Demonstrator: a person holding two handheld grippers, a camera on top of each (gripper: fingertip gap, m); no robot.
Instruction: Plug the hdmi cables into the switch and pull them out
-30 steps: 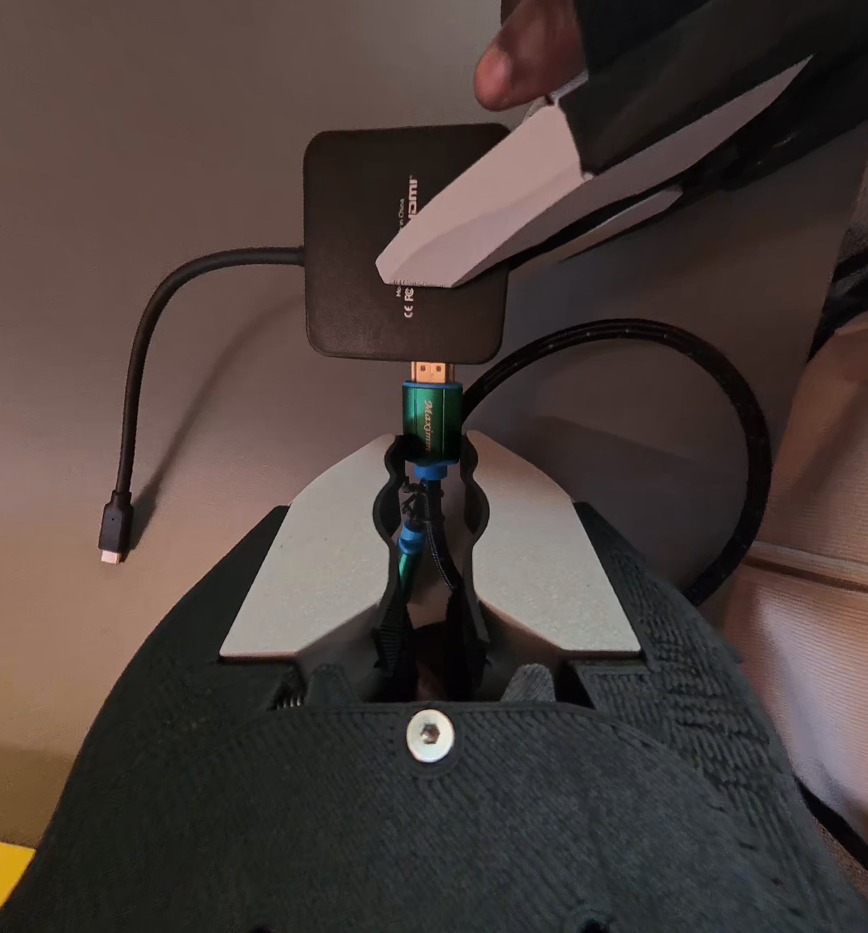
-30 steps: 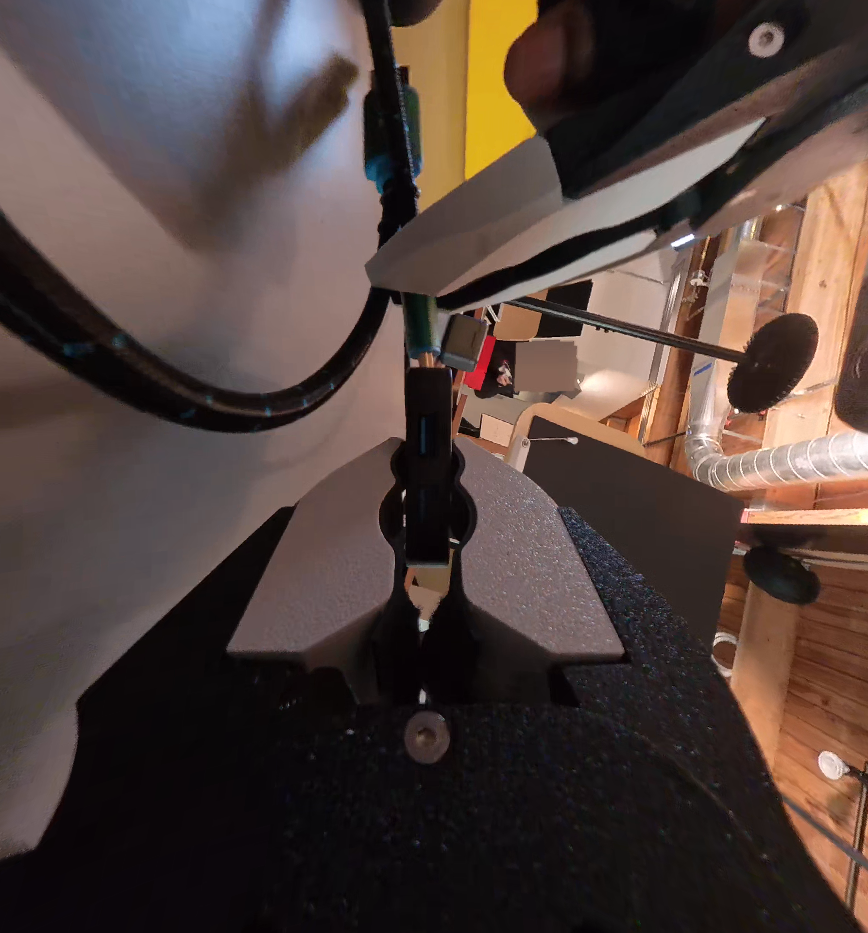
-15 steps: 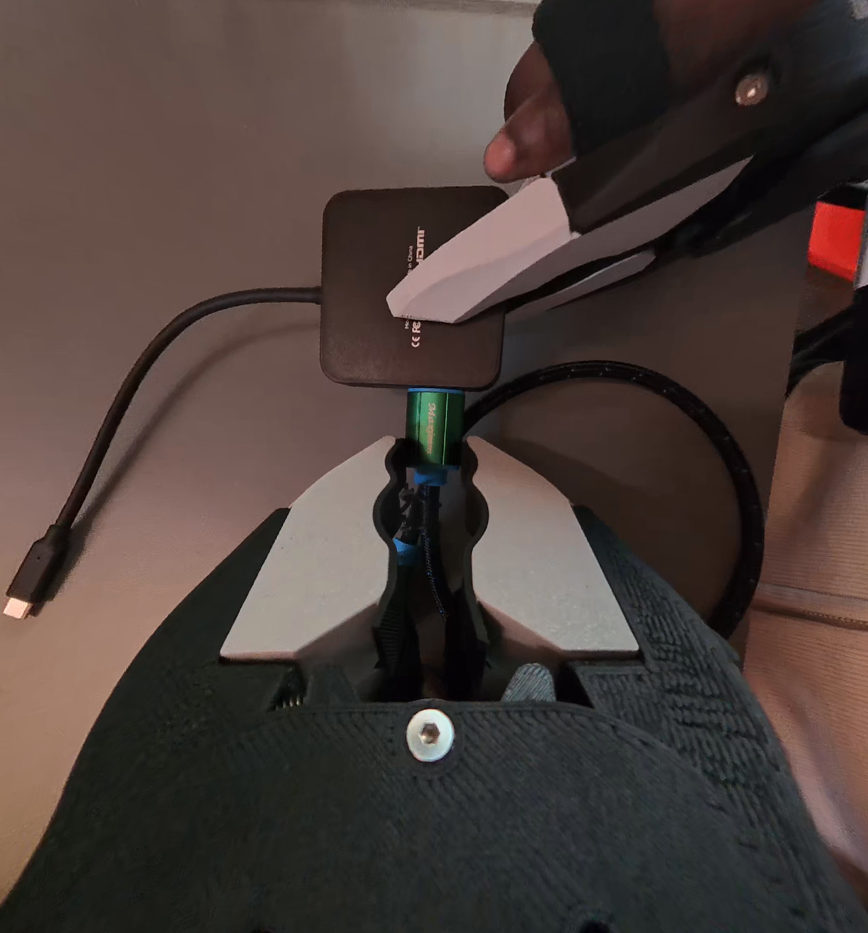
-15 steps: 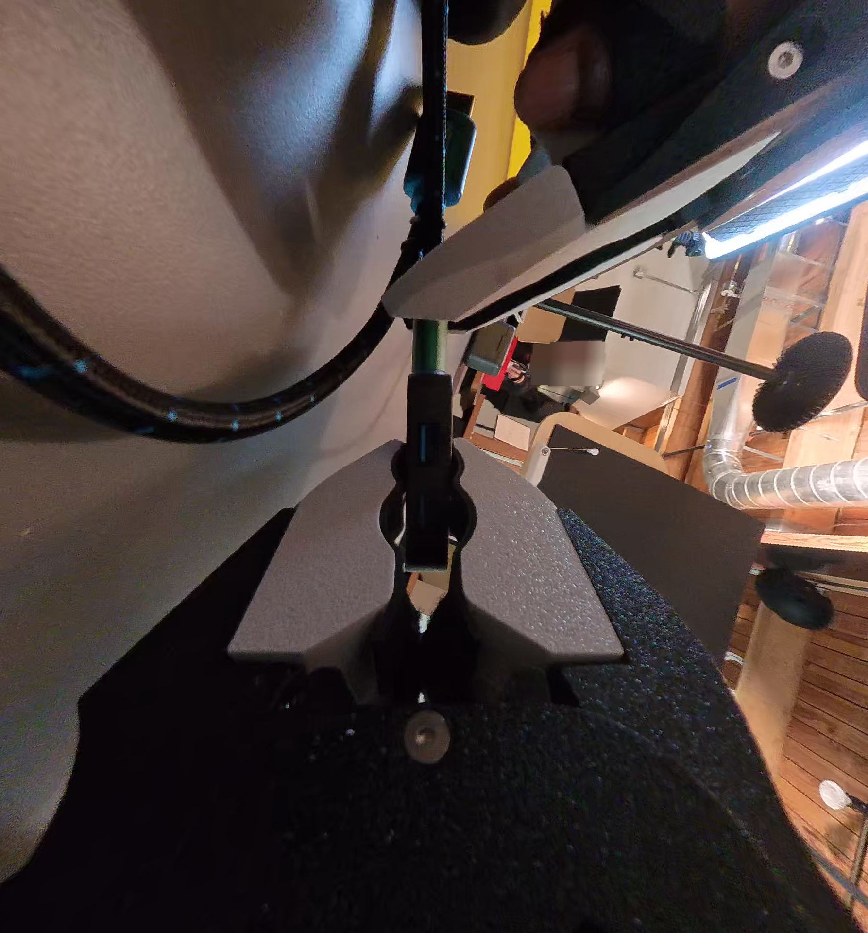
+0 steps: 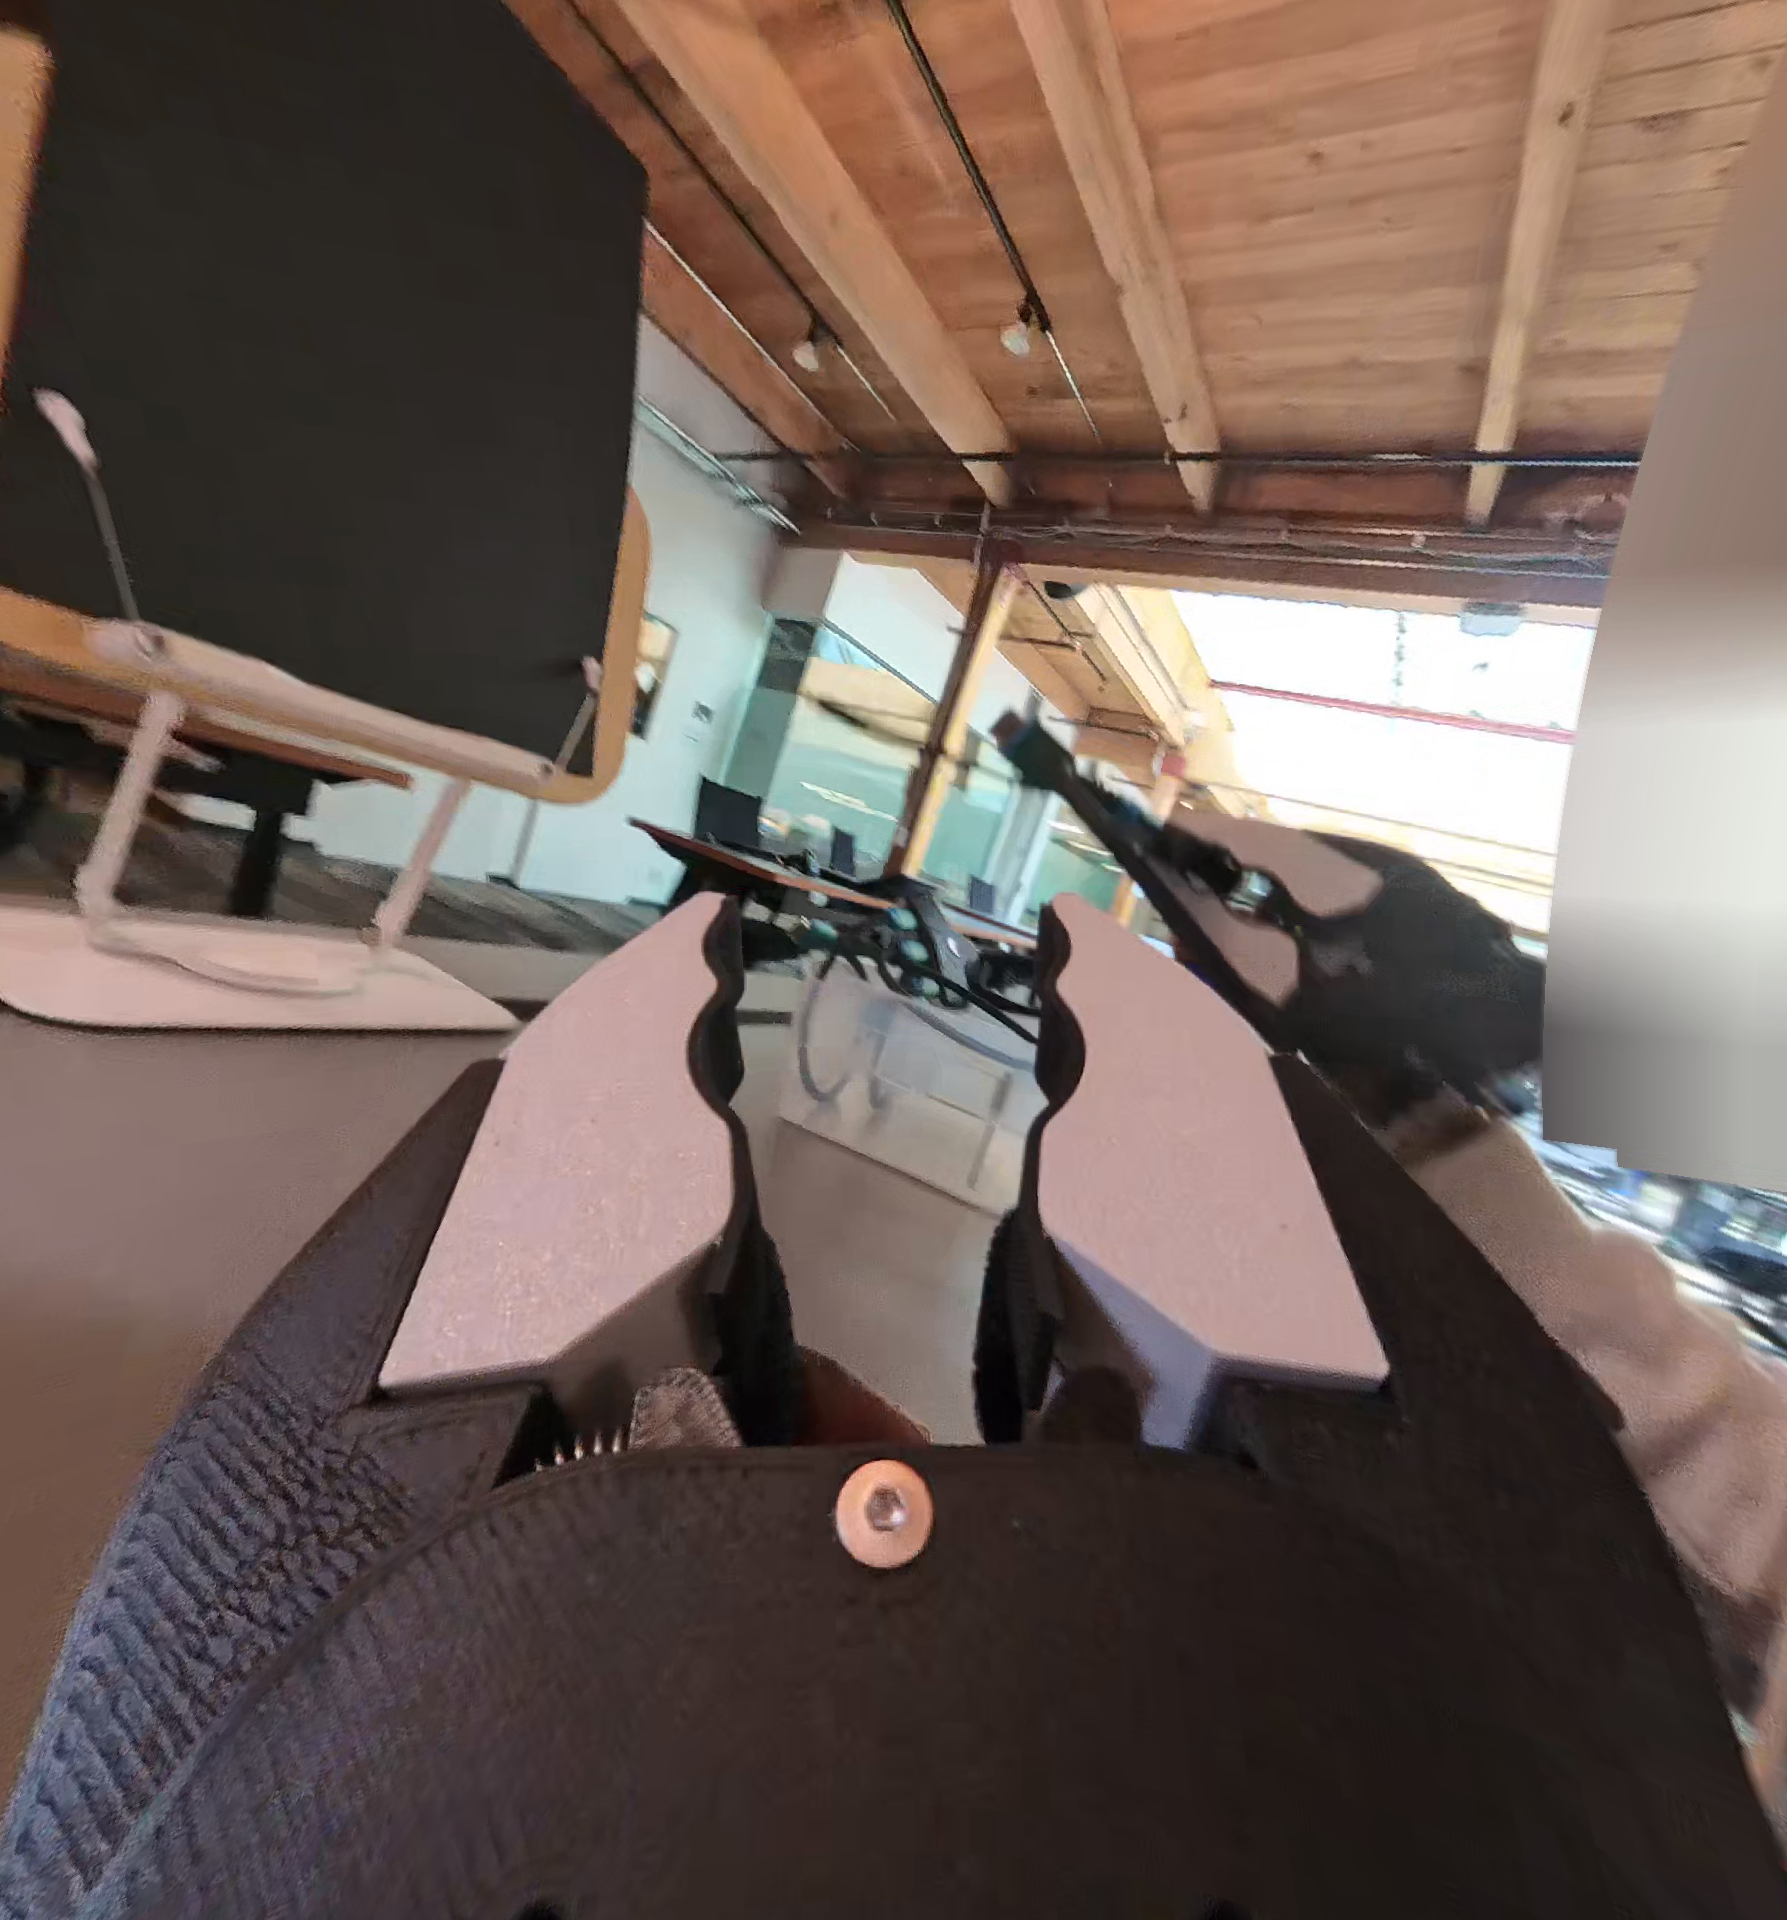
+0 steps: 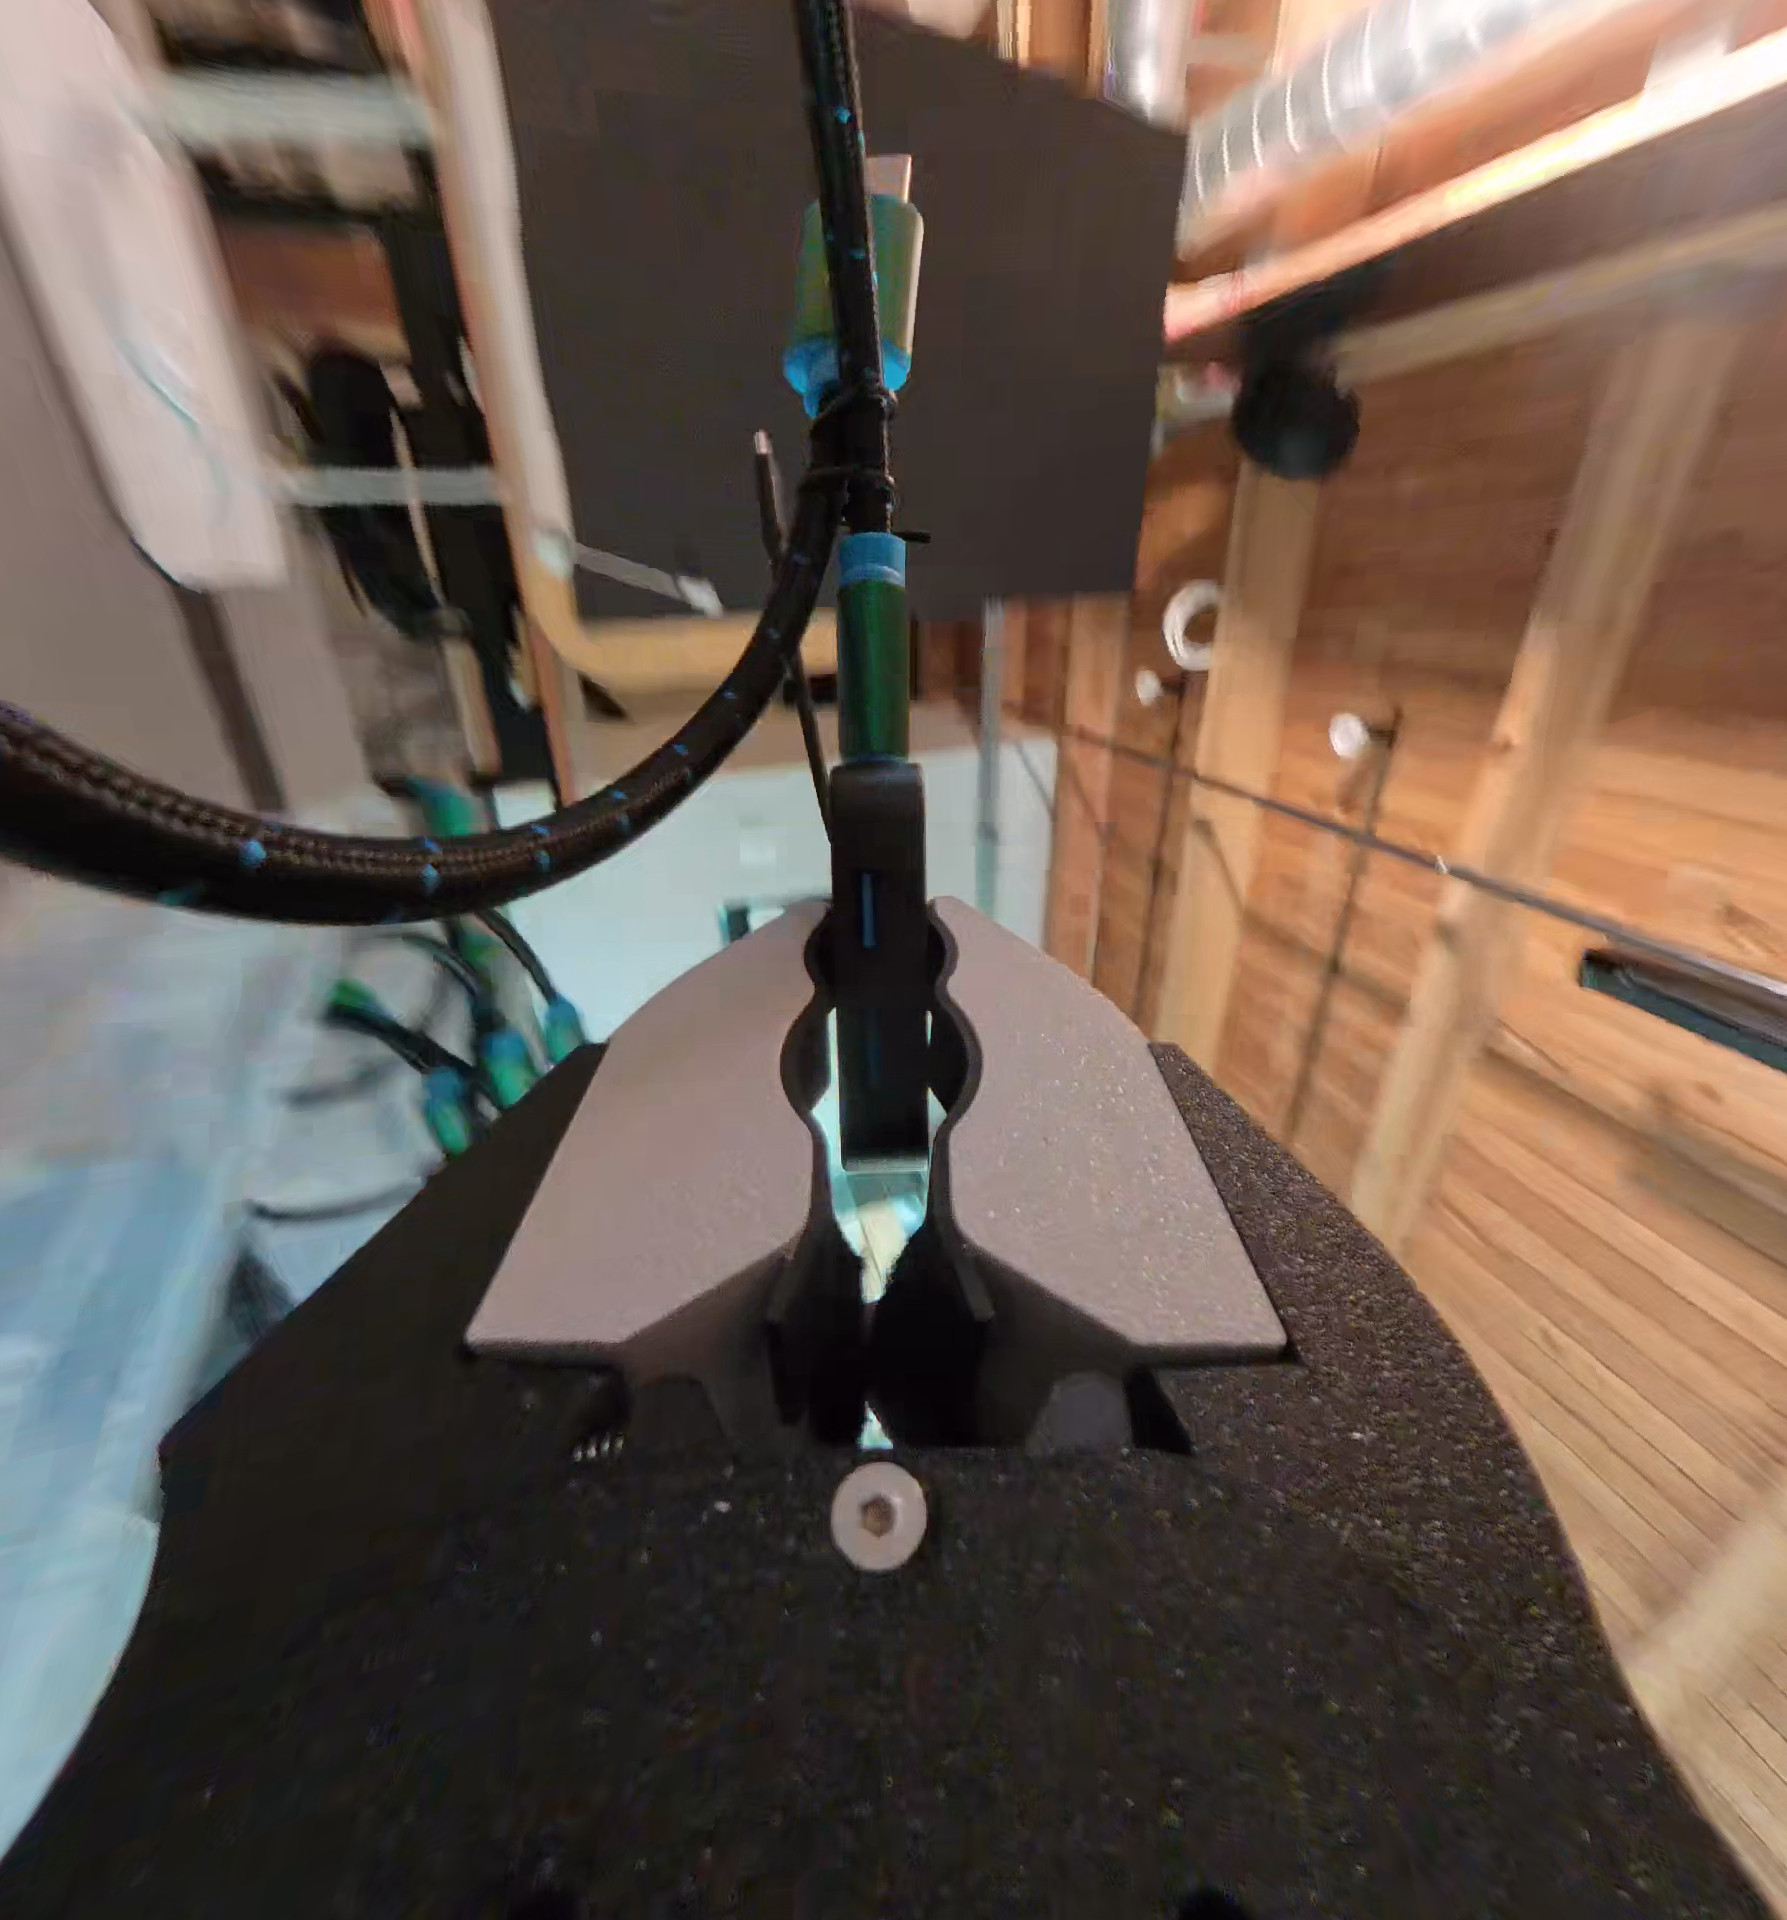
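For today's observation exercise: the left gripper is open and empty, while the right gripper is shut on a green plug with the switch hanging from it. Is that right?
Not quite. The right wrist view shows the right gripper shut on the black switch itself; the green plug is seated in the switch's far end. The left gripper is indeed open and empty.

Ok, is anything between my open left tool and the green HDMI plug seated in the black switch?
Nothing visible blocks the left tool; its jaws are open and empty. The right tool grips the flat black switch, and the black braided cable loops close beside the green metal plug.
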